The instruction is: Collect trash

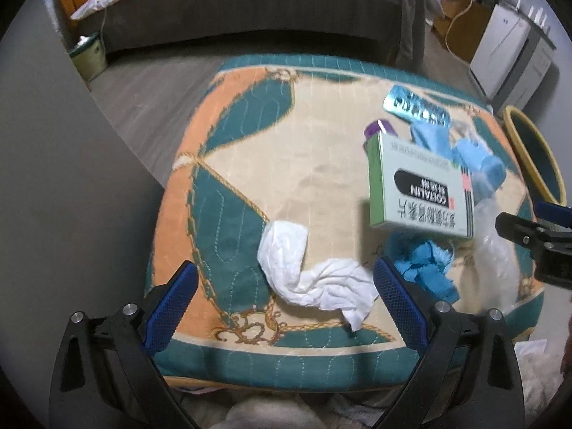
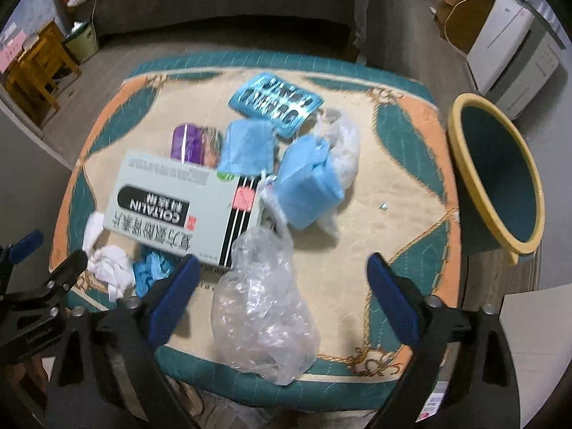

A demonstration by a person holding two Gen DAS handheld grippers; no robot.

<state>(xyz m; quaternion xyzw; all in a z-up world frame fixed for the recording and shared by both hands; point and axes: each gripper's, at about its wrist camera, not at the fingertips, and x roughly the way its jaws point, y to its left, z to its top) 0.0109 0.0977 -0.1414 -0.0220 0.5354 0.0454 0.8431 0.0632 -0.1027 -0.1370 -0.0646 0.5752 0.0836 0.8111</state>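
Nothing collected yet, I judge — the bin (image 2: 500, 175) at three o'clock looks empty. My right claw (image 2: 282, 286) gapes around the plastic bag (image 2: 261, 307), unpressed; my left claw (image 1: 286, 296) spreads over the white tissue (image 1: 314, 279). Medicine box (image 2: 182, 211), blister pack (image 2: 275, 102) and blue scraps (image 2: 307, 182) remain on the cushion (image 2: 411, 178).

"COLTALIN" on the pale green medicine box (image 2: 182, 207), upside down.

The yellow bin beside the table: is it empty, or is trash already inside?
Empty as far as visible: the yellow bin shows only bare teal inner wall; its bottom is hidden.
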